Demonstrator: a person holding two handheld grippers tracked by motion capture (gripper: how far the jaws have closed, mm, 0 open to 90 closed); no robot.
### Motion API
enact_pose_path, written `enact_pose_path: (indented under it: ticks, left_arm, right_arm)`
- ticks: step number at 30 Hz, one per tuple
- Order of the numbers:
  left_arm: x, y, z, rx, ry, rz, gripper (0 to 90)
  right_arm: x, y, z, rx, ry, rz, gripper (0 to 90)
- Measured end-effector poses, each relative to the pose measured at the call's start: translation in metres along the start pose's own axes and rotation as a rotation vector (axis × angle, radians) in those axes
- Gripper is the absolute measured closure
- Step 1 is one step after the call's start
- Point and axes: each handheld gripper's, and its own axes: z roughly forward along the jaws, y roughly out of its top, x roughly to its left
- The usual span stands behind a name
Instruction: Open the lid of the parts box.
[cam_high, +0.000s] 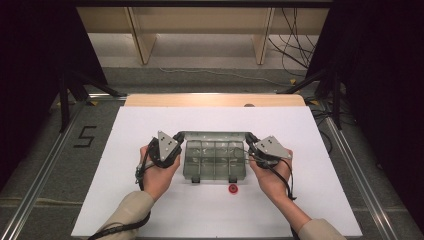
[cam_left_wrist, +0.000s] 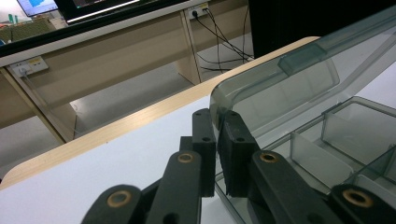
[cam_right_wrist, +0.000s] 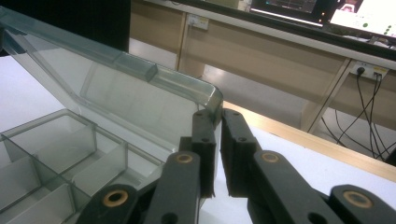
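Note:
A clear grey compartment box (cam_high: 215, 162) lies in the middle of the white table cover (cam_high: 150, 210). Its lid (cam_high: 214, 135) is raised along the far side. My left gripper (cam_high: 179, 137) pinches the lid's left end and my right gripper (cam_high: 250, 138) pinches its right end. In the left gripper view the left gripper (cam_left_wrist: 217, 128) is shut on the lid's (cam_left_wrist: 299, 79) rounded corner, with bare compartments (cam_left_wrist: 355, 126) beyond. In the right gripper view the right gripper (cam_right_wrist: 218, 128) clamps the lid's (cam_right_wrist: 121, 88) other corner above the dividers (cam_right_wrist: 56, 149).
A small red round piece (cam_high: 232, 189) sits on the cover just in front of the box, near my right wrist. The table's wooden edge (cam_high: 215, 100) runs along the back. Black stand legs (cam_high: 75, 90) and cables (cam_high: 295, 50) are on the floor beyond.

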Motion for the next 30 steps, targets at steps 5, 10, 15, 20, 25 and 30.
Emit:
enact_pose_path:
  ticks: [5, 10, 15, 20, 25, 30]
  left_arm:
    - [0.0009, 0.0010, 0.0014, -0.001, -0.001, -0.004, 85.1]
    - [0.0016, 0.0015, 0.0028, -0.004, 0.001, -0.007, 85.1]
    - [0.0023, 0.0021, 0.0039, -0.005, 0.000, -0.011, 85.1]
    - [0.0030, 0.0028, 0.0051, -0.005, 0.001, -0.015, 85.2]
    - [0.0036, 0.0034, 0.0063, -0.008, 0.000, -0.021, 85.2]
    - [0.0046, 0.0041, 0.0076, -0.009, 0.000, -0.022, 85.2]
  right_arm:
    - [-0.0006, 0.0009, 0.0021, -0.005, 0.002, 0.007, 85.1]
    - [-0.0007, 0.0017, 0.0028, -0.006, -0.011, 0.015, 85.2]
    - [-0.0014, 0.0024, 0.0040, -0.008, -0.018, 0.017, 85.3]
    - [-0.0012, 0.0030, 0.0049, -0.006, -0.015, 0.029, 85.4]
    - [-0.0014, 0.0035, 0.0055, -0.005, -0.018, 0.033, 85.4]
    - [-0.0012, 0.0040, 0.0062, 0.002, -0.014, 0.044, 85.5]
